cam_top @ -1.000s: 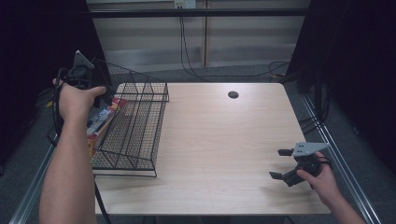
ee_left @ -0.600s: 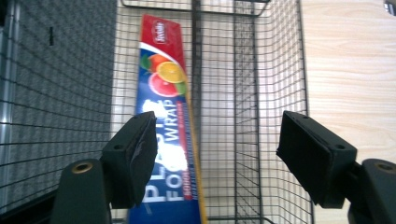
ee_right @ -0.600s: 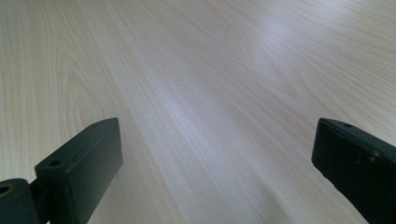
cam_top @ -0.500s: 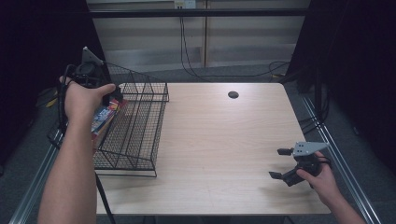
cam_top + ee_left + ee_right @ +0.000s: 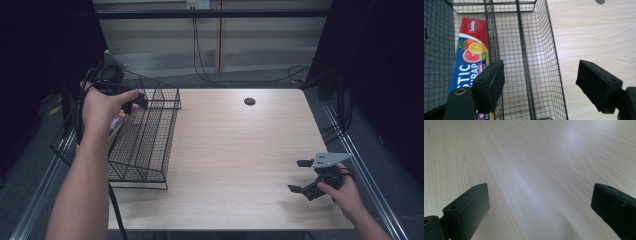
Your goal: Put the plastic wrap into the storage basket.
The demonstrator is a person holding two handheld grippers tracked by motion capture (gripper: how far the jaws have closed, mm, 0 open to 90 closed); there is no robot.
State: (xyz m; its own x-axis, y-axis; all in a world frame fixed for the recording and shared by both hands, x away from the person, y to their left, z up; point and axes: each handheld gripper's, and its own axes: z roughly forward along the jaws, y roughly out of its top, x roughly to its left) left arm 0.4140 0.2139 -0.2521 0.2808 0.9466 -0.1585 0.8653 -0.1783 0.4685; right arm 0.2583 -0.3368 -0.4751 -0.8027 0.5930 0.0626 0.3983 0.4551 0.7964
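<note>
Change: the left gripper [image 5: 131, 100] has swung in over the basket's far left corner from a position farther out beyond the table's left edge; the right gripper [image 5: 302, 176] has stayed where it was.

Left gripper: held above the wire basket [image 5: 150, 145], jaws wide apart, nothing between them. In the high view the hand [image 5: 102, 107] covers most of it; one dark jaw tip pokes past the thumb.

Basket: black wire, on the left part of the table [image 5: 240, 150], with its left side overhanging the edge. The left gripper view shows a wire divider [image 5: 522, 57] running along its length.

Box [image 5: 470, 60]: red, printed with citrus fruit, lettering partly readable as "TIC" and "RAP". It lies in the basket's left compartment. Its near end is hidden behind the left jaw; in the high view the hand and forearm cover most of it [image 5: 119, 120].

Right gripper: low over the table's near right corner, jaws wide, holding nothing. Whether it touches the wood is unclear.

Dark round spot [image 5: 249, 101]: at the table's far side, too small to identify.
</note>
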